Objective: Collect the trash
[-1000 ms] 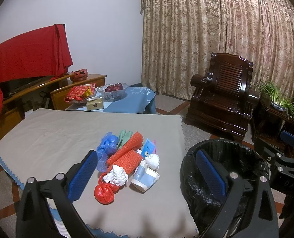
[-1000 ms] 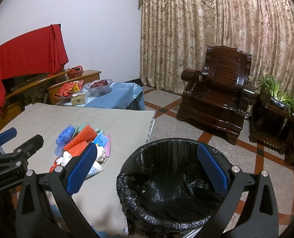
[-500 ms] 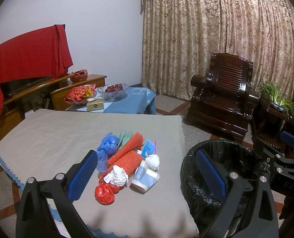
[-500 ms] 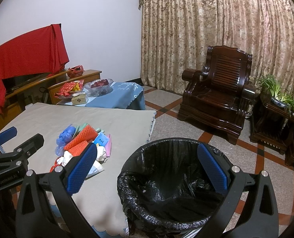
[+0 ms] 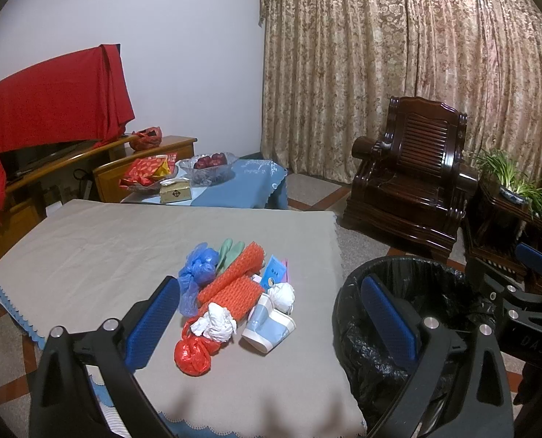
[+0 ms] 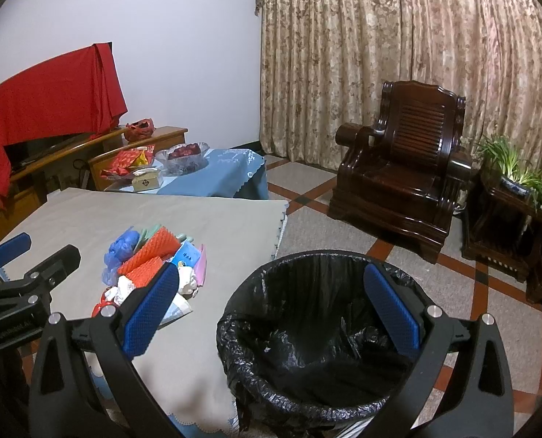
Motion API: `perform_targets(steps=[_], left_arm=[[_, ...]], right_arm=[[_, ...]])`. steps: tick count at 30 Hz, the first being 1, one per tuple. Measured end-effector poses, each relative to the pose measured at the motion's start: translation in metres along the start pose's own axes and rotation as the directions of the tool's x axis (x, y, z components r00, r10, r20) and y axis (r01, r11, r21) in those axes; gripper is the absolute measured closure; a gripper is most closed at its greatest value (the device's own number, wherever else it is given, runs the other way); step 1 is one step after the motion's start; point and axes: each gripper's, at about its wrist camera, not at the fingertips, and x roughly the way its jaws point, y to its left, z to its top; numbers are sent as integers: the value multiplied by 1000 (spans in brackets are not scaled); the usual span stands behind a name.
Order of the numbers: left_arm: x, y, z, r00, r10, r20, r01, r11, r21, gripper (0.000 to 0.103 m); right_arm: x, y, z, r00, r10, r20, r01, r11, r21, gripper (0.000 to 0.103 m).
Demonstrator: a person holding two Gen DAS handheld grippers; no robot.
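Note:
A pile of trash lies on the grey tablecloth point(image 5: 99, 255): a red plastic bag point(image 5: 192, 356), crumpled white tissue point(image 5: 216, 323), orange foam netting point(image 5: 234, 284), a blue plastic bag point(image 5: 198, 268), a pale blue paper cup point(image 5: 267, 325) and a blue packet point(image 5: 274, 273). The pile also shows in the right wrist view point(image 6: 150, 262). A black-lined trash bin point(image 6: 318, 332) stands on the floor right of the table. My left gripper point(image 5: 271, 325) is open and empty, above the table's near edge. My right gripper point(image 6: 271, 314) is open and empty over the bin.
A low table with a blue cloth point(image 5: 241, 186) holds a fruit bowl point(image 5: 207, 166), a tissue box and red packets. A dark wooden armchair point(image 5: 409, 179) and a plant stand point(image 5: 512, 189) stand at the right. A red cloth point(image 5: 52, 98) covers a TV at the left.
Both grippers have drifted very slightly; the view is almost the same. Nothing was picked up or let go.

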Motion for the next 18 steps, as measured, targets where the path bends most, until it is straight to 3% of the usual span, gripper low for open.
perform_targets(steps=[18], left_arm=[[0, 0, 0, 1000, 1, -1, -1, 1000, 0, 6]], right_arm=[[0, 0, 0, 1000, 0, -2, 0, 1000, 1, 5]])
